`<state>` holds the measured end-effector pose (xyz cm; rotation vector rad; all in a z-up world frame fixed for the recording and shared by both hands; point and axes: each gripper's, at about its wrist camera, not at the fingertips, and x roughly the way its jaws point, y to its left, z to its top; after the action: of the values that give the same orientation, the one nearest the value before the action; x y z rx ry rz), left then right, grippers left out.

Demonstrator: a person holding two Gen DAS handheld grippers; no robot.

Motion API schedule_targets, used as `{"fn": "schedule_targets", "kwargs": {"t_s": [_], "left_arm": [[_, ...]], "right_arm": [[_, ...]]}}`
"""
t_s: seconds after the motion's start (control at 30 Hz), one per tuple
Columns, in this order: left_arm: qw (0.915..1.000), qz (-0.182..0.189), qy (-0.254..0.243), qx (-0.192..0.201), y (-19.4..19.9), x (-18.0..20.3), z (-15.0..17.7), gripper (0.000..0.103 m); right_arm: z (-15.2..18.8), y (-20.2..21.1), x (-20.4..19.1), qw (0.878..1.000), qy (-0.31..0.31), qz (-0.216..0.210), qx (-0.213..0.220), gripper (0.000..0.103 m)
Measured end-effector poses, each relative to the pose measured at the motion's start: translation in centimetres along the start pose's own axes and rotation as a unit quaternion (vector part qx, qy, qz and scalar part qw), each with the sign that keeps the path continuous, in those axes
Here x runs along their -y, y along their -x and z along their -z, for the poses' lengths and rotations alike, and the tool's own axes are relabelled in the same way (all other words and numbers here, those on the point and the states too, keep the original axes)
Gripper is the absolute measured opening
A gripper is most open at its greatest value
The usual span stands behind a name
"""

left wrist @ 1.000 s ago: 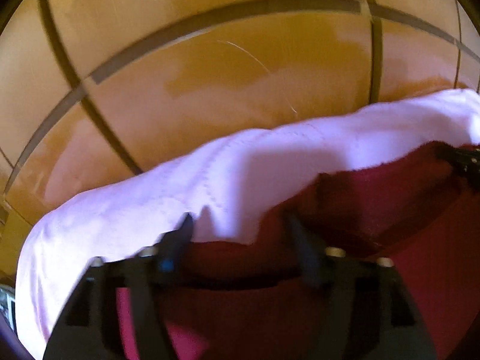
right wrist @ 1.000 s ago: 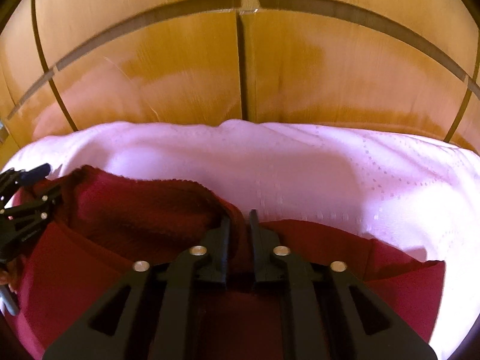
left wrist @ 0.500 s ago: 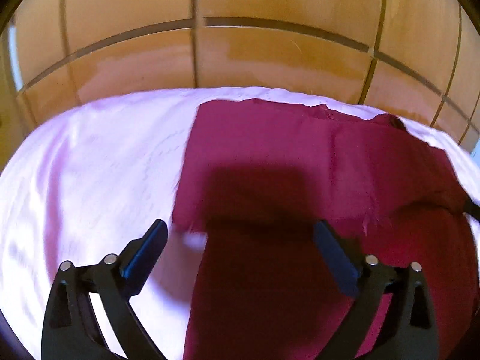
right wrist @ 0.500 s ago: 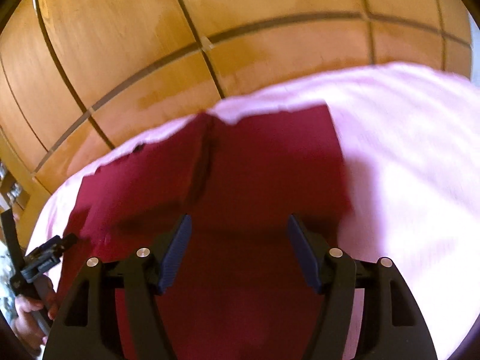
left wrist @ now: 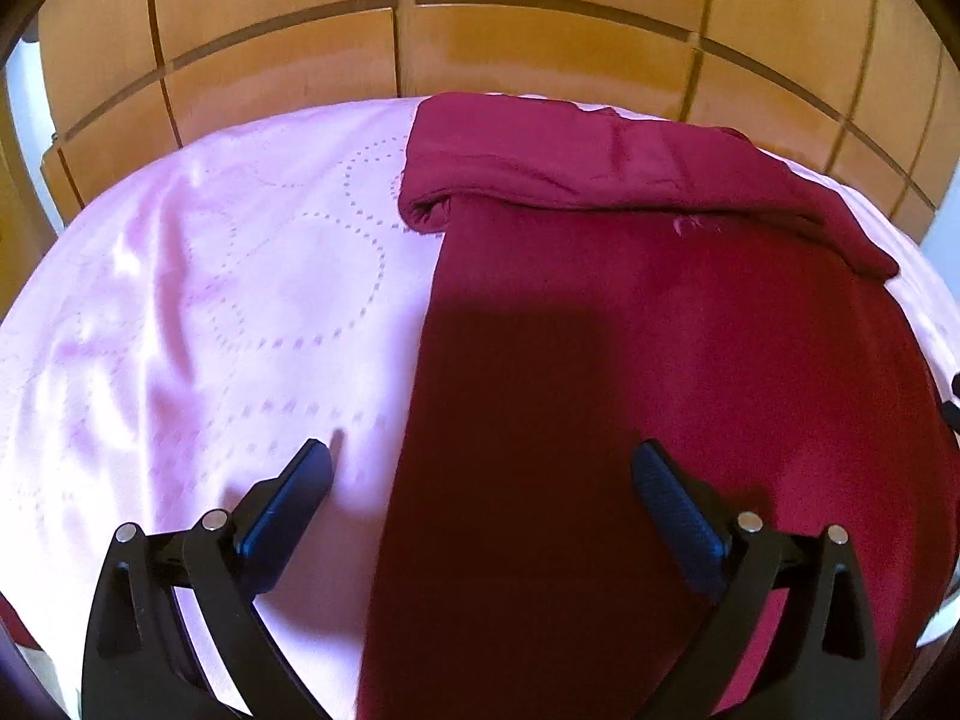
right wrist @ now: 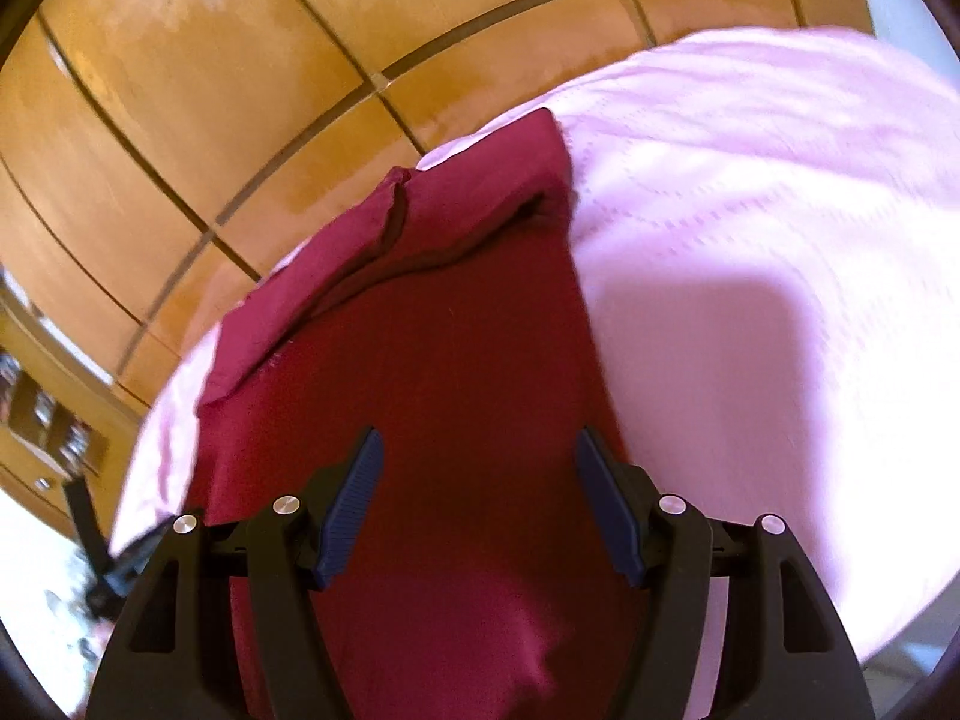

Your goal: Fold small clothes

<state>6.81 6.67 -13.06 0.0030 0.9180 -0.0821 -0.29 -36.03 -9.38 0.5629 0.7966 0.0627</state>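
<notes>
Lying flat now on the pink quilted cover (left wrist: pixel 228 276), the dark red garment (left wrist: pixel 630 390) has its far end turned over into a band (left wrist: pixel 600 162) across the top, where a second ago both claws were pinching that edge up off the surface; the first fold looks made and let go. The left claw (left wrist: pixel 480 480) stands wide with nothing between its pads, one finger over the pink cover and the other over the red cloth near the garment's left edge. The right claw (right wrist: pixel 474 480) stands partly spread, also empty, above the near part of the cloth; both have pulled back toward the near side. To my eye the folded band sits a little uneven, higher and rumpled toward the right, with a small frayed spot (left wrist: pixel 687 227) at its edge, so it may want smoothing before the next fold. Beyond the cover rises a panelled wooden board (left wrist: pixel 540 42), touching nothing. Nothing lies on the garment or blocks a fresh grip.
</notes>
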Motion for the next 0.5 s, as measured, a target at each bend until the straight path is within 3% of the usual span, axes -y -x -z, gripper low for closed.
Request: {"fn": "schedule_targets", "kwargs": {"t_s": [0.1, 0.27, 0.43, 0.5], "left_arm": [[0.9998, 0.017, 0.005, 0.005, 1.0, -0.9, 1.1, 0.101], [0.9990, 0.041, 0.005, 0.015, 2.7, -2.6, 3.0, 0.101], [0.9968, 0.079, 0.011, -0.004, 3.6, -3.5, 3.9, 0.100], [0.9924, 0.119, 0.030, -0.016, 4.2, -4.1, 4.1, 0.100]], "right_arm": [[0.4, 1.4, 1.3, 0.999, -0.032, -0.016, 0.007, 0.066], [0.9, 3.4, 3.3, 0.998, -0.056, 0.004, 0.011, 0.066], [3.3, 4.8, 6.5, 0.992, -0.125, -0.036, -0.007, 0.066], [4.2, 5.3, 7.2, 0.988, -0.143, -0.062, -0.010, 0.066]]}}
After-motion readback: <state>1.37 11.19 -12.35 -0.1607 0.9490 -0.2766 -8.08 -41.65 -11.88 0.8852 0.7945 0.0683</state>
